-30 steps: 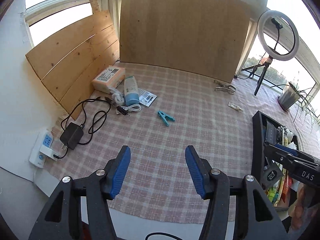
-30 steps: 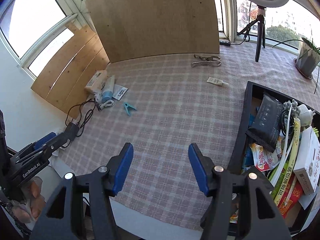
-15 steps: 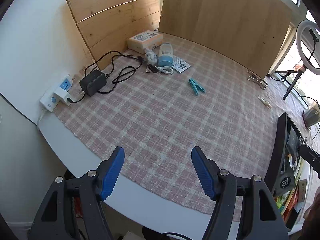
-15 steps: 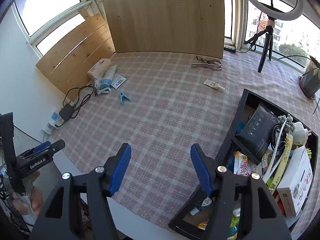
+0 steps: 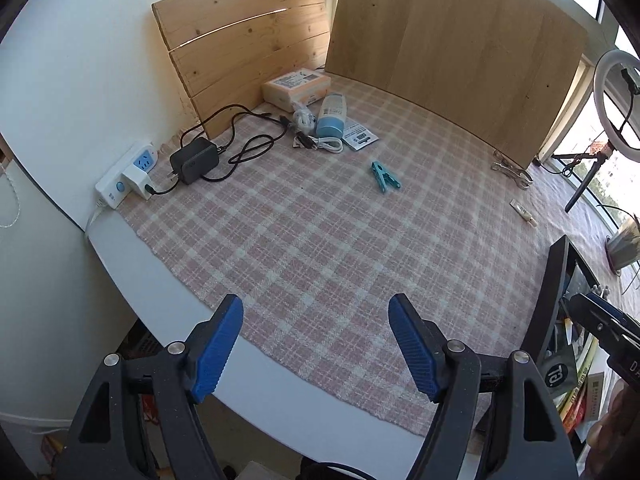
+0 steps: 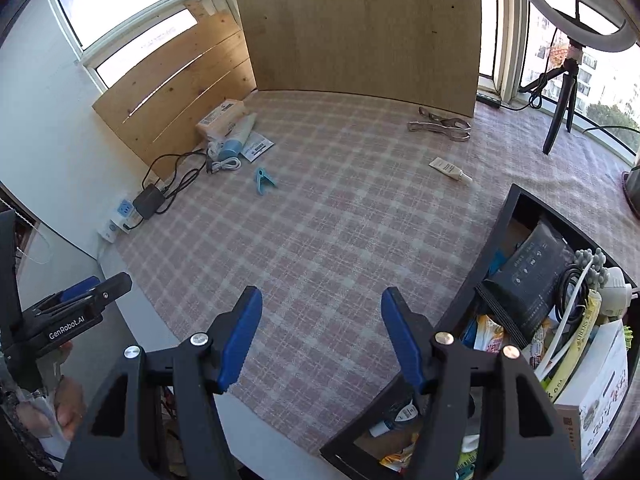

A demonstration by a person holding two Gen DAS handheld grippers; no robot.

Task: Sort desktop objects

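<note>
My left gripper (image 5: 316, 340) wide, empty, over checked cloth (image 5: 320, 248). My right gripper (image 6: 320, 336) wide, empty. Teal clip (image 5: 385, 176) at twelve o'clock; black box (image 6: 508, 216) at three.

Clothespin (image 6: 264, 181) left of box (image 6: 496, 236), on tablecloth (image 6: 340, 240).

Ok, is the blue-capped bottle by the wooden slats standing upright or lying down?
Lying down. The bottle rests on its side on the checked cloth, cap toward the camera, beside the box.
</note>
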